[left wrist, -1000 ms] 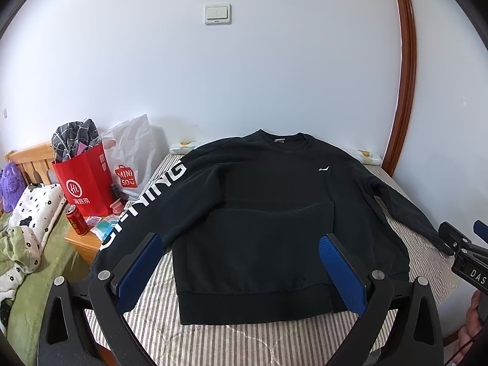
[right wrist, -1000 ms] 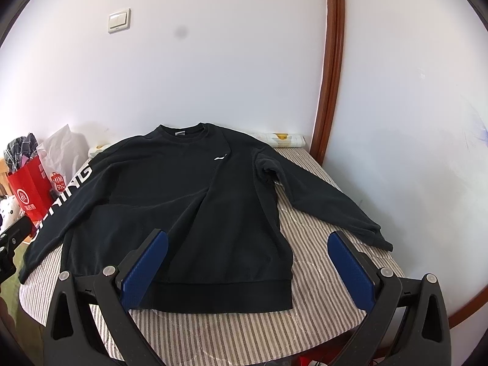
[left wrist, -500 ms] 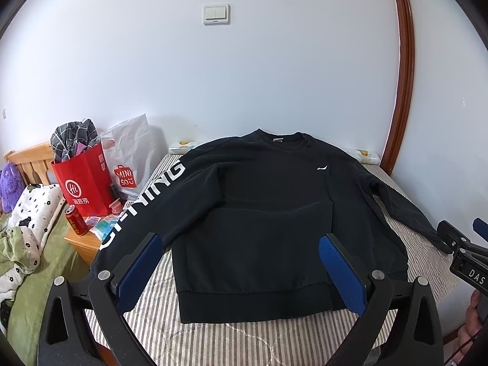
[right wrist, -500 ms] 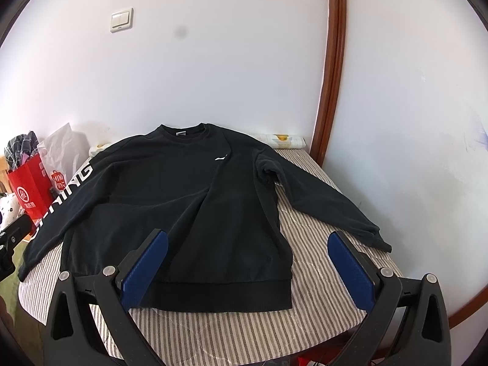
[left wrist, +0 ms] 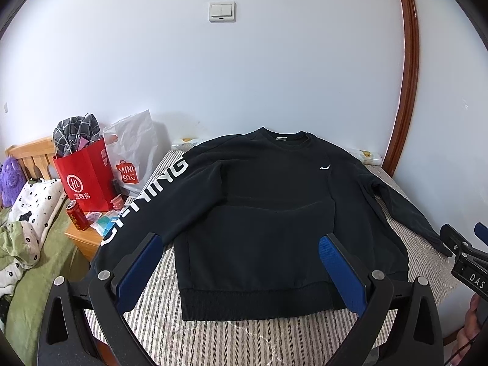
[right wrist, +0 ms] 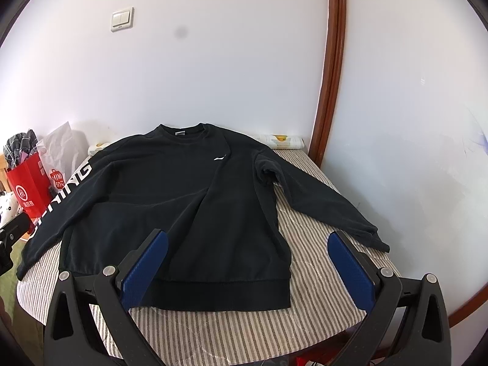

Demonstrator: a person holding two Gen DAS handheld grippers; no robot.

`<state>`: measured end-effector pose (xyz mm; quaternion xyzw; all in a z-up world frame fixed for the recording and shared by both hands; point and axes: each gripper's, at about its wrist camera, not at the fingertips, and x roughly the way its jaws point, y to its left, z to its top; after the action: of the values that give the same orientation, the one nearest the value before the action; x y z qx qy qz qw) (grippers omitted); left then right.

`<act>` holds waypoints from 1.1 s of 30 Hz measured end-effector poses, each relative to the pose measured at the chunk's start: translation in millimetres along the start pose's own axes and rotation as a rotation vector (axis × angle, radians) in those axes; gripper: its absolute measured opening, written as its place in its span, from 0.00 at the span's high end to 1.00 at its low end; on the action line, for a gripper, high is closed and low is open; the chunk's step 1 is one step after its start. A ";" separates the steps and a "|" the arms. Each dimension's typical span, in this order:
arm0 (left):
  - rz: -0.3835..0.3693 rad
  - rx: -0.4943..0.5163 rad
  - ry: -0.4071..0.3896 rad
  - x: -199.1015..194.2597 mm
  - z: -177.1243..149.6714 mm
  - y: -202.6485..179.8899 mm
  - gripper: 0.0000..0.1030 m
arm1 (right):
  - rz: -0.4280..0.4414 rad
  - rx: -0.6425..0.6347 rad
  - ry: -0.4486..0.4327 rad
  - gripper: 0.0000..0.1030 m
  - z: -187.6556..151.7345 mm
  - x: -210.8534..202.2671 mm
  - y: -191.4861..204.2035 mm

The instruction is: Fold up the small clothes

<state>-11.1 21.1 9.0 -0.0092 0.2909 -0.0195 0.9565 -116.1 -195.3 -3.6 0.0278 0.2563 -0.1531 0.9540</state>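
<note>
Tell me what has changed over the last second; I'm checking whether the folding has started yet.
Almost nothing. Both views shift only a hair. The left gripper and right gripper are open as before, holding nothing, short of the hem. The black sweatshirt lies flat and unfolded on the striped surface, both sleeves spread out just as a second ago.

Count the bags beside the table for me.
2: a red bag left of the table, and a white bag just behind it against the wall. Others may be hidden behind them.
</note>
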 end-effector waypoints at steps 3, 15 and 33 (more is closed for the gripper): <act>-0.001 -0.006 -0.001 -0.1 2.0 2.1 0.00 | -0.001 0.001 -0.003 0.00 -1.2 -0.4 -1.7; -0.016 -0.019 0.007 -0.5 5.8 8.4 0.00 | -0.003 -0.011 -0.008 0.00 2.0 -2.3 1.2; 0.026 -0.085 0.071 52.9 16.6 36.9 0.00 | 0.024 -0.047 0.060 0.00 10.6 47.8 20.3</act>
<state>43.3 55.8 -7.7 -0.0455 0.3253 0.0051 0.9445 -65.5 -190.7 -18.7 0.0132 0.2880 -0.1350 0.9480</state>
